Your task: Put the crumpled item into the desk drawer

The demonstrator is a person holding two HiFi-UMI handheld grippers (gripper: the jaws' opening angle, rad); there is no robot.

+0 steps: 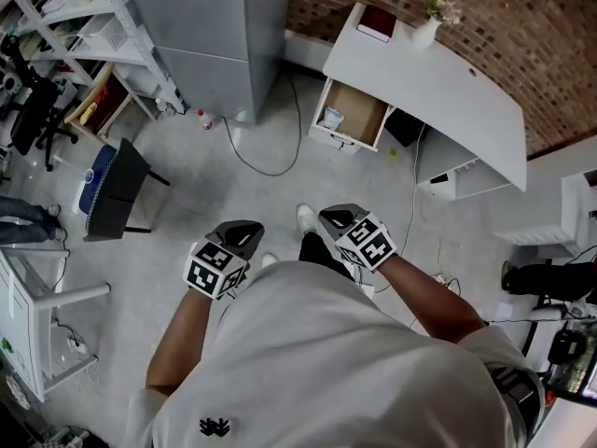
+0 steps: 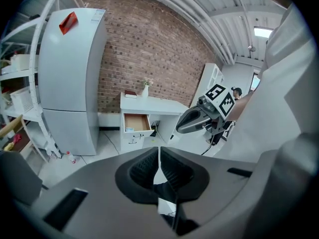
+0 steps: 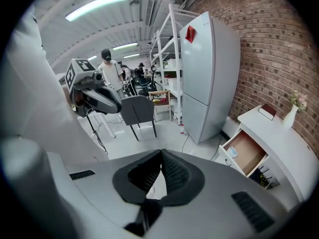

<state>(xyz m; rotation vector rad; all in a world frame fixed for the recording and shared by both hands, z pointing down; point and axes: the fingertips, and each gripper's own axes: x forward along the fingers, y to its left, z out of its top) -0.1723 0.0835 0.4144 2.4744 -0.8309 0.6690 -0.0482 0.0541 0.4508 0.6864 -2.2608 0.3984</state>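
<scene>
At the far left stands one white shelving rack, with one dark chair on the floor below it. One grey fridge comes next, and one small bottle stands on the floor by its foot. Lower down, the two grippers are held side by side above the floor. The left gripper has its jaws closed together on nothing, and the right gripper likewise has its jaws pressed shut and empty. Beyond them the white desk has one drawer pulled open, and the crumpled item lies inside it at the front. On the tabletop stand one dark red book and one vase.
</scene>
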